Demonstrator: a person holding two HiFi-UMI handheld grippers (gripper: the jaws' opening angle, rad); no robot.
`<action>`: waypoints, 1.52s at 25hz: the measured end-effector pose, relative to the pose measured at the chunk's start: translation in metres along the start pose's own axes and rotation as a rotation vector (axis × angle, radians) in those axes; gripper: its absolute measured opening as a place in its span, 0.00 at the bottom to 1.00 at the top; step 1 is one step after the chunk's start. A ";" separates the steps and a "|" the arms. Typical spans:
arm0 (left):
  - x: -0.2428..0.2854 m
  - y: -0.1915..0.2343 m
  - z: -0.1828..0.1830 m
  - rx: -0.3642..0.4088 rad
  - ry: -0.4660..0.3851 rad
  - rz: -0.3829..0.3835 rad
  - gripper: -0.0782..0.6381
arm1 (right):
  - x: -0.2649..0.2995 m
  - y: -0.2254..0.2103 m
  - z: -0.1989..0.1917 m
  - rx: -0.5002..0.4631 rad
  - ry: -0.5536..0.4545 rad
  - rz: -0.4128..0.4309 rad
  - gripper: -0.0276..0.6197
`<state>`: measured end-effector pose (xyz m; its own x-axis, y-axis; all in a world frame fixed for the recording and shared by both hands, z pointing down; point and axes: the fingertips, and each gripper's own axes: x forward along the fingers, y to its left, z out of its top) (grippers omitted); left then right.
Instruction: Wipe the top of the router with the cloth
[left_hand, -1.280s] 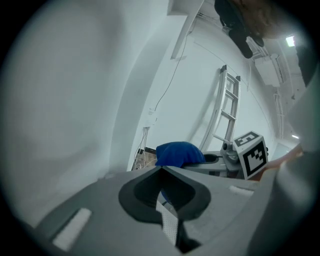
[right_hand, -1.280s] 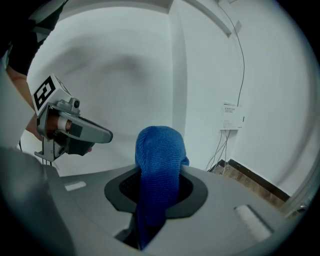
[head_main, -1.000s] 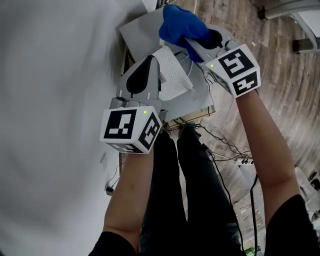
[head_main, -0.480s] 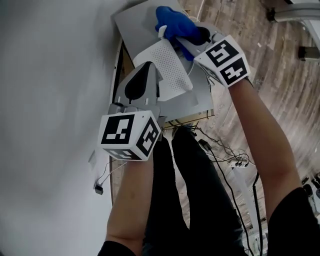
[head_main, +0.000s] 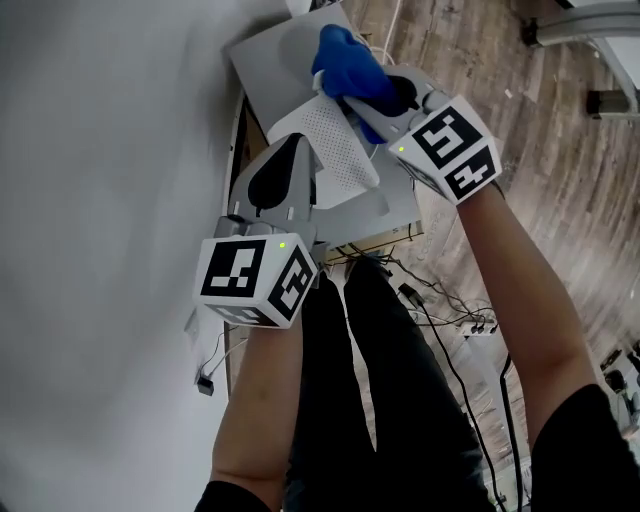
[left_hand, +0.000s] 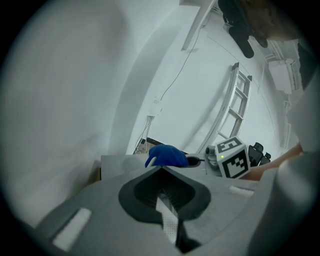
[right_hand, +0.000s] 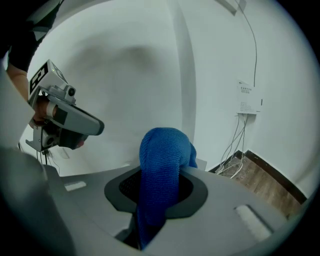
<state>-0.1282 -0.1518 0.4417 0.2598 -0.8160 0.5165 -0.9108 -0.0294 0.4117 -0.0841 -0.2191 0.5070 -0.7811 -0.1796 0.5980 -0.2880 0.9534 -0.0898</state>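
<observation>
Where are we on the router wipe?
Both grasps look done: the left gripper is shut on an edge of the router, the right gripper on the cloth. In hand: the cloth sits at the router's far end. Left: the perforated top nearer the left gripper lies uncovered; whether it was wiped I can't tell.

The cloth (head_main: 352, 60) pinched in the right gripper (head_main: 350, 93) is blue fabric with a rough, nubbly weave. The router (head_main: 338, 148) clamped in the left gripper (head_main: 298, 150) is matt white plastic pricked with fine holes. Both grippers have smooth matt grey plastic shells and dull black pads. Beside the right gripper, the floor (head_main: 560, 160) is worn grey-brown wood.
</observation>
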 end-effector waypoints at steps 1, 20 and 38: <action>-0.001 -0.005 0.009 0.011 -0.004 -0.010 0.11 | -0.007 0.003 0.007 0.013 -0.011 -0.006 0.21; -0.158 -0.158 0.164 0.239 -0.164 -0.118 0.11 | -0.249 0.107 0.188 0.280 -0.319 -0.356 0.21; -0.467 -0.305 0.275 0.479 -0.466 -0.322 0.11 | -0.512 0.313 0.328 0.169 -0.559 -0.658 0.21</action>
<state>-0.0601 0.0794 -0.1312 0.4715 -0.8818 0.0095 -0.8805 -0.4701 0.0615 0.0437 0.0918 -0.0882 -0.5717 -0.8148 0.0967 -0.8190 0.5738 -0.0071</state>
